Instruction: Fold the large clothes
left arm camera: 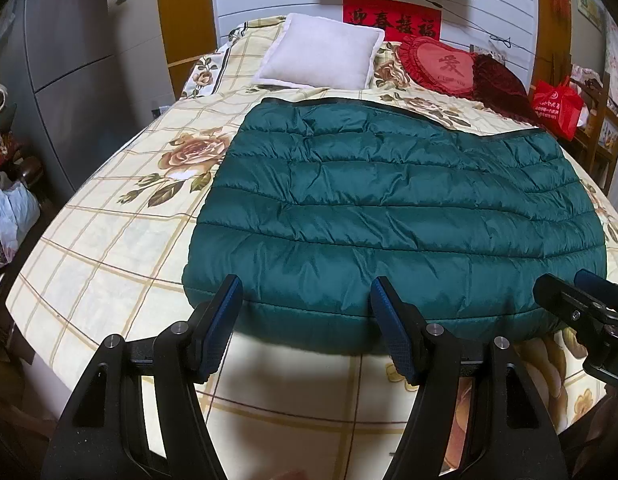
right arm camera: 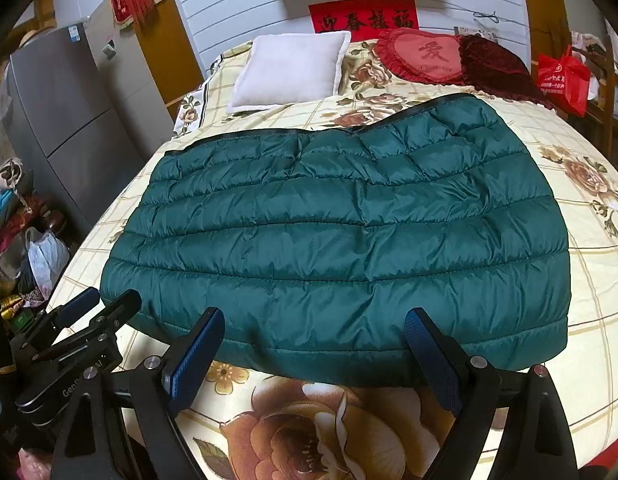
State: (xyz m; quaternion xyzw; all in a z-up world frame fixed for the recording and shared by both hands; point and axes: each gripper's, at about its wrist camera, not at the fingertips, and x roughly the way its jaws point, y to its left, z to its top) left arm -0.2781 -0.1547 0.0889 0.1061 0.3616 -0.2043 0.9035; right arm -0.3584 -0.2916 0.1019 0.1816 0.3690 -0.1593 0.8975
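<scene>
Teal quilted nylon is what I'm looking at: the puffer jacket (left arm camera: 389, 208) is lying flat on the bed (left arm camera: 109, 240), already doubled into a broad rectangle with its dark-trimmed edge toward the pillows and its thick folded edge toward me. I'm holding the left gripper (left arm camera: 305, 320) just at that near edge, jaws released with nothing between them, and the right gripper (right arm camera: 315, 354) is hanging the same way at the near edge further right, jaws spread wide and empty.

I'm judging the risk to be in the fabric itself. It looks slick and springy, so a pinch that catches only the top layer could be peeling it off the layers beneath and undoing the fold. Lifting one side ahead of the other could be skewing the stack, and trapped air could be puffing it back open.

A white cushion (left arm camera: 321, 52) and a red heart-shaped cushion (left arm camera: 437, 62) are resting at the head of the bed, well apart from the jacket. As for containers, a red bag (left arm camera: 557, 108) is sitting beside the bed at right and a white plastic bag (left arm camera: 17, 216) at left; I can't tell what either is holding.
</scene>
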